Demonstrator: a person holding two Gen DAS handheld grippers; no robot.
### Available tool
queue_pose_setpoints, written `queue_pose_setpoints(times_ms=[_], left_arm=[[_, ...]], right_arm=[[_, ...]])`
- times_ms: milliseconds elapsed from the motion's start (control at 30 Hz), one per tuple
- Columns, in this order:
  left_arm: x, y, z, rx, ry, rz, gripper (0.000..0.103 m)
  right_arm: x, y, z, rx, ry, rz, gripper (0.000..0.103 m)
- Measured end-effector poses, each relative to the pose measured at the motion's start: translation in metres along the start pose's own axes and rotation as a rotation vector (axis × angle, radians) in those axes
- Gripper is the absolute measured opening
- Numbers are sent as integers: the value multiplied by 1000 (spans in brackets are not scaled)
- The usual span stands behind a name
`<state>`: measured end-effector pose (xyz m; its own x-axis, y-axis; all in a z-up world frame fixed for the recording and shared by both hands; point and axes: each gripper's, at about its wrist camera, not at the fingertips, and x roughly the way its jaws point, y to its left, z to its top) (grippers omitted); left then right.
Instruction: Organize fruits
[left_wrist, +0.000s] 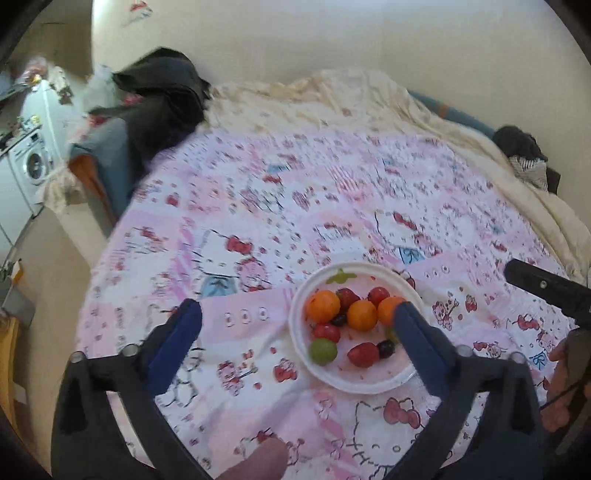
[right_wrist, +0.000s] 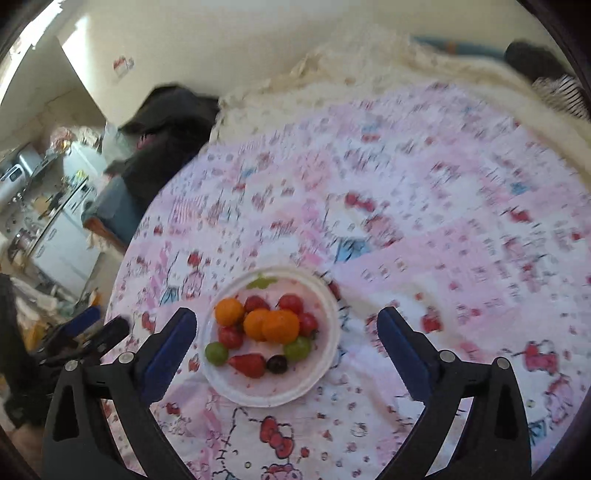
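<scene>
A white plate (right_wrist: 328, 354) lies on a pink cartoon-cat bedsheet (right_wrist: 424, 229) and holds all the fruit: three oranges (right_wrist: 280, 325) bunched at the plate's middle, red cherry tomatoes (right_wrist: 290, 302) around them, a strawberry (right_wrist: 248, 364) and a dark grape (right_wrist: 277, 363) toward the plate's near rim, and green grapes (right_wrist: 216, 353) on either side of those. The left gripper (left_wrist: 297, 321) hangs above the plate's near-left side, jaws spread wide and empty, its right finger overlapping the plate's right rim in the left wrist view. The right gripper (right_wrist: 286, 325) hangs over the plate likewise, jaws wide, nothing held. Beyond the plate, a cream blanket (left_wrist: 369, 99) and dark clothing (left_wrist: 162, 96) lie against the wall. No writing is legible on the sheet.
</scene>
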<state>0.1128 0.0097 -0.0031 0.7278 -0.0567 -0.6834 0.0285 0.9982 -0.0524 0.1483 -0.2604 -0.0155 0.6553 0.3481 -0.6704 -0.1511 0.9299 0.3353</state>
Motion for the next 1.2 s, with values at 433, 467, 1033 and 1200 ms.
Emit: queue_pose_setpoints(times_ms=[433,467,1033,1200], left_arm=[[-57,2,-45,-36,-14,18,103],[-59,1,-48,-34,-14,21,103],[-42,3,-70,-80,25,26,103],[-41,-3,-71,-63,16,18,103]], right_arm=[[-55,24,-57,-78,-91,-75,103],[-57,25,-60,-81,-95,-76,103],[-48,56,-90,-191,-105,-123,103],[-44,57,-89,-194,-109,-126,103]])
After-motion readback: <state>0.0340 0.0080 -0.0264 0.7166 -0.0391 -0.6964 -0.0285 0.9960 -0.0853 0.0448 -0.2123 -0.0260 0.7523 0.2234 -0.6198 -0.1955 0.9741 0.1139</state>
